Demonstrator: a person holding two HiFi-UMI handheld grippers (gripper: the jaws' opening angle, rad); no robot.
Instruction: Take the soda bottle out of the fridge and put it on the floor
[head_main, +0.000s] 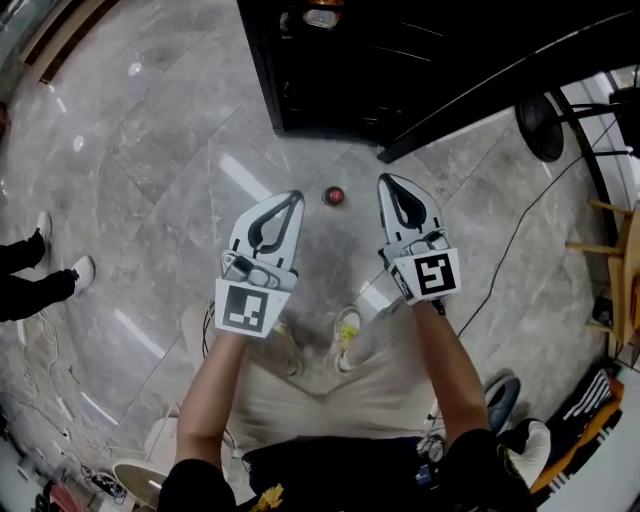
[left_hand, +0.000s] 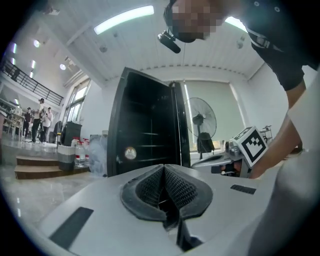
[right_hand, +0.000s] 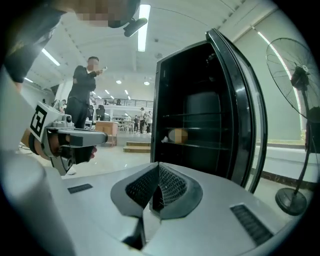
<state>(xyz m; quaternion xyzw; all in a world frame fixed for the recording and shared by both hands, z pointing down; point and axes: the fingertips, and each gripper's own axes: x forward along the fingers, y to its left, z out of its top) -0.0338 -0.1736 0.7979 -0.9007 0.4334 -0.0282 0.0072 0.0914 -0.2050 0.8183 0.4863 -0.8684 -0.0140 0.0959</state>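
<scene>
The soda bottle (head_main: 333, 196) stands upright on the grey marble floor, seen from above as a red cap, just in front of the black fridge (head_main: 330, 70). The fridge's door (head_main: 500, 90) hangs open. My left gripper (head_main: 292, 197) hovers to the left of the bottle and my right gripper (head_main: 388, 182) to its right, both apart from it. Both are shut with nothing between the pads, as the left gripper view (left_hand: 162, 172) and the right gripper view (right_hand: 157, 172) show. Both views face the open fridge (right_hand: 200, 110), whose dark shelves (left_hand: 145, 130) look mostly bare.
A standing fan (head_main: 545, 125) with a cable is right of the fridge door. A wooden chair (head_main: 620, 270) stands at the far right. A bystander's shoes (head_main: 80, 270) are at the left, and a person (right_hand: 82, 90) stands in the background. My own feet (head_main: 345, 335) are below the grippers.
</scene>
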